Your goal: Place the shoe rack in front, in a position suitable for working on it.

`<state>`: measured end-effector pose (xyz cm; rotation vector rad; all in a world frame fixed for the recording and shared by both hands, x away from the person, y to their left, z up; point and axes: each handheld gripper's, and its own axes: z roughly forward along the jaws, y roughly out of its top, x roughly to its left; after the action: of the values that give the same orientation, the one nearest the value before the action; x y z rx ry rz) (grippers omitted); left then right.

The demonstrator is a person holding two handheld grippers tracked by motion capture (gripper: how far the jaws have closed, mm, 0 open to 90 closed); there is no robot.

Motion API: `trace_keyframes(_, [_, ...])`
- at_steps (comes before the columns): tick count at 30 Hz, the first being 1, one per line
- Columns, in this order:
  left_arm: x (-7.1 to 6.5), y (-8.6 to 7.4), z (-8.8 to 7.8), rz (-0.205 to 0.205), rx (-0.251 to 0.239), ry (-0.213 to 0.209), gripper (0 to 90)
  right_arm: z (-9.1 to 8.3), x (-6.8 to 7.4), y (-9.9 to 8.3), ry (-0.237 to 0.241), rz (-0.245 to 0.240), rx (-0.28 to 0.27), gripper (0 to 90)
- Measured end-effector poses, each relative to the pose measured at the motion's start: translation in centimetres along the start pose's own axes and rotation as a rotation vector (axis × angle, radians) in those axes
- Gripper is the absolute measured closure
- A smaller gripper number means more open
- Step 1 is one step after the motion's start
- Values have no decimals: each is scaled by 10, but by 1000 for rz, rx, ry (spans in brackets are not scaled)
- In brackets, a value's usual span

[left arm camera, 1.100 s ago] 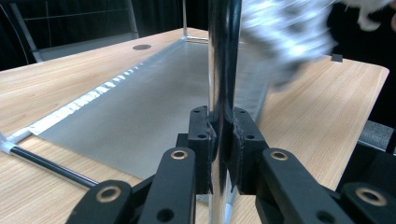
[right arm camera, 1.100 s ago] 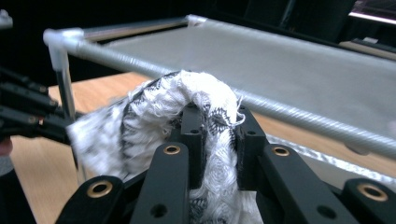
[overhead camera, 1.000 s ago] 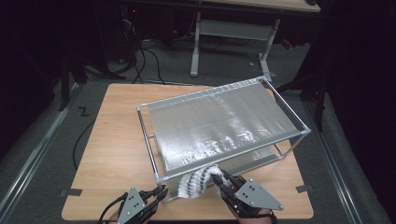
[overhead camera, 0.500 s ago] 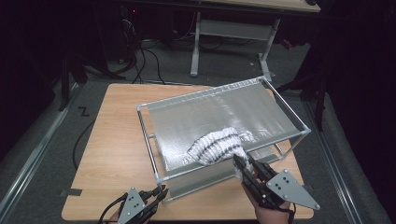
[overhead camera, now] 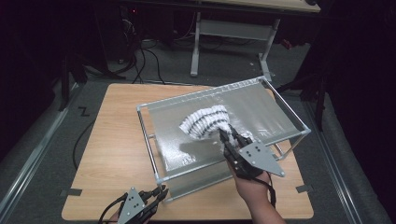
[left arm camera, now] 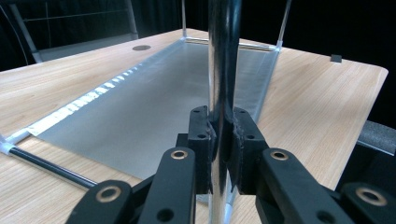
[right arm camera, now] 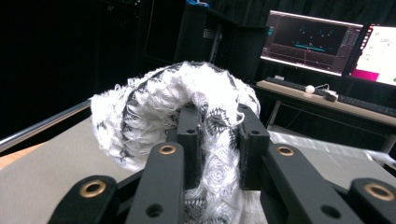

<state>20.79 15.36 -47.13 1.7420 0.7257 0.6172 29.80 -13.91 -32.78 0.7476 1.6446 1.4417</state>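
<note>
On the wooden bench (overhead camera: 116, 140), the left hand-held gripper (overhead camera: 159, 192) clamps the rack (overhead camera: 261, 116)'s near-corner post while the right hand-held gripper (overhead camera: 225, 136), jaws just easing apart, seemingly still pinches the knitted cloth (overhead camera: 205, 121) over its mesh.

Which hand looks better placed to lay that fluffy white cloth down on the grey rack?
The right. Its hand-held gripper already has the cloth between its jaws above the rack's grey sheet; the left hand-held gripper is clamped on a frame pole at the near corner.
</note>
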Motion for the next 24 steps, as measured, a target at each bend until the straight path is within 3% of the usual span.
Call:
trace_keyframes(5, [0,0,-1,3,0,-3,804,7,22,-2,56,-4,31,736])
trace_keyframes(13, [0,0,-1,4,2,-4,804,4,56,-20,220,47,88,666])
trace_keyframes(22, [0,0,0,1,-1,-5,804,-1,76,-16,377,79,70,476])
trace_keyframes(24, [0,0,0,1,-2,-4,804,-4,76,-15,390,92,56,504])
